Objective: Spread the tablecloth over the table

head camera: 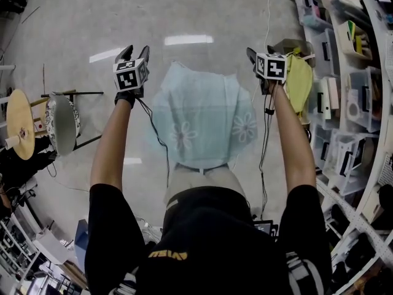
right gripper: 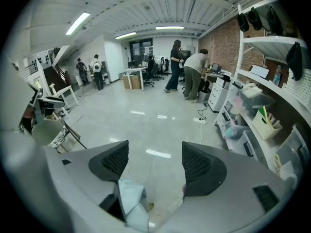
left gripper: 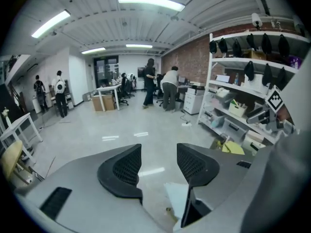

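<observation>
A pale blue tablecloth [head camera: 199, 112] with flower prints lies spread out below and between my two grippers; its edges are blurred, and what lies under it is hidden. The left gripper [head camera: 135, 51] is held to the cloth's left, the right gripper [head camera: 258, 53] to its right. In the left gripper view the left gripper [left gripper: 159, 164] is open with only floor between its pads [left gripper: 125, 168], and a corner of the cloth [left gripper: 177, 198] shows low down. In the right gripper view the right gripper [right gripper: 154, 161] is open too, with the cloth [right gripper: 130, 198] below its left pad.
Shelving [head camera: 344, 103] full of bins runs along the right, with a yellow item [head camera: 299, 82] at its foot. A round stool [head camera: 60, 123] and a round wooden top [head camera: 18, 123] stand at the left. Cables hang from both grippers. People [left gripper: 170, 89] stand far off by desks.
</observation>
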Motion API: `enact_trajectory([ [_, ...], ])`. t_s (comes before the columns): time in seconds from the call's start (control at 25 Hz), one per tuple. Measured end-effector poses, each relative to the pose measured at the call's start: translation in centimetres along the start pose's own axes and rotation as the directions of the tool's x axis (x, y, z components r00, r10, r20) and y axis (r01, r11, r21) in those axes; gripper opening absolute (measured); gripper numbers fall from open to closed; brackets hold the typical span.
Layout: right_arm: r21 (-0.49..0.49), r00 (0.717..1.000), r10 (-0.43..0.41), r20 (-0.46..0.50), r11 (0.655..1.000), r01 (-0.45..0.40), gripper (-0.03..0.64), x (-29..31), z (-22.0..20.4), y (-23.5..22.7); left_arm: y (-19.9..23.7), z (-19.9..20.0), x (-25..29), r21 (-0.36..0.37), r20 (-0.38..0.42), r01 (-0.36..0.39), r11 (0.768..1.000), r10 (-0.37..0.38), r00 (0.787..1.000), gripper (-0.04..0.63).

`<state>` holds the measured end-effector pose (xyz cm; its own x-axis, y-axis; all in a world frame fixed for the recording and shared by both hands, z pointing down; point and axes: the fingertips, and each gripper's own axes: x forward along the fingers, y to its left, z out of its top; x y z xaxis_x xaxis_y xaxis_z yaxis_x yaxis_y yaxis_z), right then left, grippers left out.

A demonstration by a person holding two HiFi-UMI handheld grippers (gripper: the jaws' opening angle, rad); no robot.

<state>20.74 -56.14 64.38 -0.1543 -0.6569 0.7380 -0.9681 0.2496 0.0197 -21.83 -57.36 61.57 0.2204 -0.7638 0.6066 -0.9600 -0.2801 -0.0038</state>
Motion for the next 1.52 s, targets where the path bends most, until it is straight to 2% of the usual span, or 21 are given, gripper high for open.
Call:
enact_trajectory([
  [0.08,-0.023,0.999,0.046,-0.029,0.999,-0.047,0.300,-0.5,-3.4,0.5,-0.5,-5.0,-1.2,0.031,-0.088,0.056,0.998,-0.053,0.995,0.243],
  [0.16,-0.036,0.992,0.096,-0.078,0.994,-0.099,0.238,-1.2,-8.2,0.9,-1.3,-11.0,-2.7,0.068,-0.196,0.116,0.991,-0.100,0.975,0.244],
  [0.24,-0.029,0.980,0.131,-0.148,0.990,-0.136,0.212,-1.8,-13.6,1.0,-1.6,-16.8,-4.5,0.074,-0.301,0.158,0.985,-0.129,0.945,0.243],
  [0.4,0.026,0.949,0.172,-0.265,0.985,-0.171,0.201,-3.0,-23.1,1.4,-2.2,-25.8,-7.3,0.010,-0.445,0.264,0.965,-0.232,0.865,0.242],
  [0.52,0.052,0.925,0.212,-0.316,0.977,-0.206,0.201,-2.7,-27.8,2.5,-3.1,-30.6,-8.1,-0.035,-0.527,0.342,0.939,-0.308,0.792,0.252],
  [0.56,0.056,0.918,0.219,-0.332,0.976,-0.213,0.201,-2.5,-28.9,2.9,-3.5,-31.6,-8.0,-0.058,-0.539,0.353,0.934,-0.327,0.776,0.258],
  [0.68,0.065,0.898,0.232,-0.373,0.972,-0.224,0.193,-1.7,-31.4,4.2,-4.5,-33.6,-7.1,-0.108,-0.549,0.365,0.925,-0.362,0.754,0.272],
  [0.76,0.061,0.888,0.233,-0.397,0.972,-0.228,0.186,-0.9,-32.6,5.1,-5.1,-35.3,-6.8,-0.087,-0.580,0.378,0.922,-0.355,0.733,0.272],
  [0.84,0.038,0.886,0.214,-0.412,0.975,-0.218,0.177,-0.3,-33.4,5.6,-5.8,-36.5,-6.8,-0.050,-0.602,0.381,0.923,-0.332,0.726,0.252],
  [0.92,-0.023,0.887,0.187,-0.421,0.976,-0.217,0.163,0.0,-33.7,5.6,-6.8,-36.9,-6.9,-0.060,-0.613,0.360,0.931,-0.319,0.723,0.158],
  [0.96,-0.067,0.887,0.174,-0.428,0.972,-0.224,0.134,0.1,-33.8,5.6,-7.2,-36.9,-6.9,-0.066,-0.626,0.339,0.939,-0.303,0.718,0.120],
  [1.04,-0.129,0.882,0.157,-0.444,0.963,-0.236,0.082,0.1,-33.9,5.6,-7.4,-36.8,-6.9,-0.056,-0.645,0.307,0.950,-0.269,0.715,0.114],
  [1.16,-0.138,0.874,0.134,-0.468,0.965,-0.223,0.020,-0.1,-34.0,5.7,-6.8,-36.9,-7.3,-0.069,-0.647,0.287,0.956,-0.262,0.716,0.099],
  [1.28,-0.156,0.872,0.120,-0.475,0.963,-0.218,0.011,-0.2,-34.0,5.7,-6.6,-36.6,-7.4,-0.076,-0.643,0.275,0.958,-0.258,0.721,0.081],
  [1.4,-0.140,0.869,0.110,-0.483,0.970,-0.200,0.009,-0.4,-34.0,5.2,-6.6,-36.5,-7.5,-0.105,-0.624,0.293,0.950,-0.293,0.725,0.041],
  [1.52,-0.136,0.860,0.085,-0.504,0.975,-0.176,0.008,-1.0,-34.2,4.3,-5.8,-36.7,-8.4,-0.134,-0.626,0.281,0.950,-0.301,0.719,0.040],
])
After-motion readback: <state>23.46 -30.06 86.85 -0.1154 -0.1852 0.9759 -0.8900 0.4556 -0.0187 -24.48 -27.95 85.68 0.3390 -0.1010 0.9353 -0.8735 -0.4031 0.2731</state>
